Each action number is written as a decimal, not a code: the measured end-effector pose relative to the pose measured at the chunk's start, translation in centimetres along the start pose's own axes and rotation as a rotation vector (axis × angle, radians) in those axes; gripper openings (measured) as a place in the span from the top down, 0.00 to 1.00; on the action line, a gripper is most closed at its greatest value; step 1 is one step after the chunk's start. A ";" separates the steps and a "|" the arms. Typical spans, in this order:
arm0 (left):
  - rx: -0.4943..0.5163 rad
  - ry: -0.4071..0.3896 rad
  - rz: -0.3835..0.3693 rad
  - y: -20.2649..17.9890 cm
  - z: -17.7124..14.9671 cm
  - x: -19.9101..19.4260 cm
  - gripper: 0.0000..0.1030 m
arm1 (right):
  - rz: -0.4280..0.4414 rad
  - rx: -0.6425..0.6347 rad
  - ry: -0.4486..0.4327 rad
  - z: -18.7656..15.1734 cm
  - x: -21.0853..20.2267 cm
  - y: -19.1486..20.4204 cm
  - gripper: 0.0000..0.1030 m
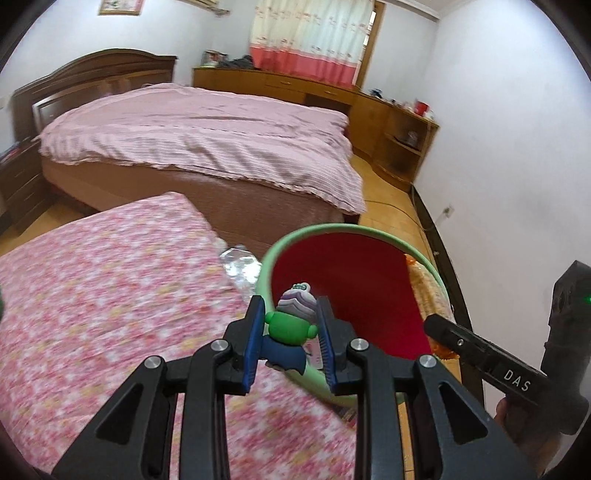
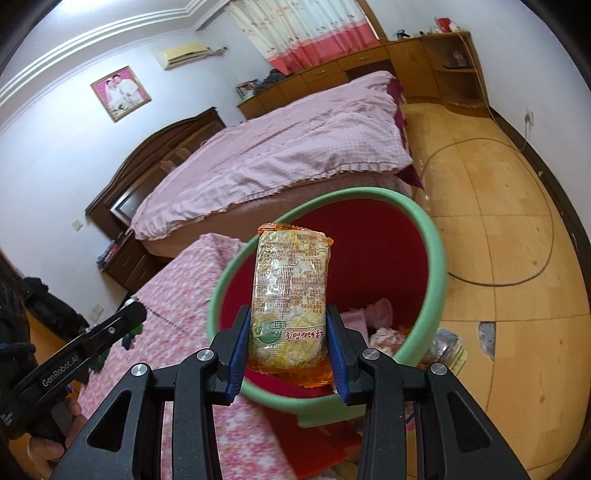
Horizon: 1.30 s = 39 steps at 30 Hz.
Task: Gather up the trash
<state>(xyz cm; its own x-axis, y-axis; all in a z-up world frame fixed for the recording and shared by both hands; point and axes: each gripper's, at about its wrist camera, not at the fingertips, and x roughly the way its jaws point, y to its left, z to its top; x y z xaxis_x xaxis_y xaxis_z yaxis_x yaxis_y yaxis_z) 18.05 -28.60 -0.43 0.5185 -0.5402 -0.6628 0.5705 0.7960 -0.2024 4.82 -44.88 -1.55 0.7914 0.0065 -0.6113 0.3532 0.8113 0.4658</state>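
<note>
The snack packet (image 2: 290, 299) stood upright between the blue pads of the right gripper (image 2: 289, 354), which was closed on its lower part; its orange-edged top rose in front of the open mouth of the bin (image 2: 436, 258). In the left wrist view only a strip of this packet (image 1: 430, 291) showed at the bin's right rim, beside the tip of the right gripper (image 1: 434, 325).

The small toy figure (image 1: 291, 325), with a green body, blue legs and a purple-and-white top, was pinched between the pads of the left gripper (image 1: 291, 339), whose jaws stood narrowly apart and pressed on its sides. It was held over the near left rim of the bin (image 1: 354, 230).

The bin had a light green rim and a red inside. In the right wrist view, pink and white scraps (image 2: 382, 314) lay at its bottom. It stood just right of the counter (image 1: 103, 295), which was covered in a pink flowered cloth. A crumpled clear plastic bottle (image 1: 240, 264) lay at the counter's far edge, touching or nearly touching the bin's left side.

Farther off, a bed (image 1: 207, 136) with a pink cover and a dark wooden headboard filled the middle of the room. A long wooden cabinet (image 1: 332, 92) ran along the far wall beneath a curtain (image 1: 310, 33). A framed photo (image 2: 120, 93) hung on the wall, and a cable (image 2: 517, 206) looped across the yellow tiled floor (image 2: 498, 229) to the right.
</note>
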 end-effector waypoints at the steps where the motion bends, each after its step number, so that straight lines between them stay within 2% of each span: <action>1: 0.007 0.006 -0.004 -0.4 0.0 0.7 0.73 | -0.004 0.006 0.003 0.0 0.2 -0.4 0.62; 6: 0.018 0.036 -0.018 -1.2 -0.1 3.4 0.73 | -0.018 0.007 0.004 0.0 0.4 -1.3 0.62; 12: 0.017 0.060 -0.027 -1.1 -0.3 4.8 0.73 | -0.027 0.008 -0.002 0.5 1.1 -1.7 0.62; 16: 0.024 0.052 -0.020 -1.2 -0.2 4.9 0.65 | -0.027 0.011 0.005 0.6 1.7 -2.0 0.62; 21: 0.028 0.055 -0.015 -1.1 -0.2 4.9 0.64 | -0.032 0.019 0.021 0.6 2.4 -2.2 0.60; 28: 0.009 0.060 0.006 -0.6 -0.5 3.7 0.60 | -0.029 0.014 0.037 0.3 2.5 -1.9 0.59; 33: -0.010 0.053 0.030 0.2 -0.9 2.3 0.59 | -0.025 0.006 0.034 0.2 2.1 -1.4 0.49; 39: -0.031 0.031 0.056 1.3 -1.2 -0.2 0.59 | -0.016 -0.024 0.017 -0.1 0.9 -0.1 0.47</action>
<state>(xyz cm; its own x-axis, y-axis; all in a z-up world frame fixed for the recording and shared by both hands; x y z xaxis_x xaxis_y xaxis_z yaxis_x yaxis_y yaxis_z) 17.92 -27.11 -1.46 0.5293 -0.4861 -0.6954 0.5207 0.8332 -0.1861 5.44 -44.91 -2.20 0.7770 0.0037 -0.6295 0.3531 0.8253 0.4408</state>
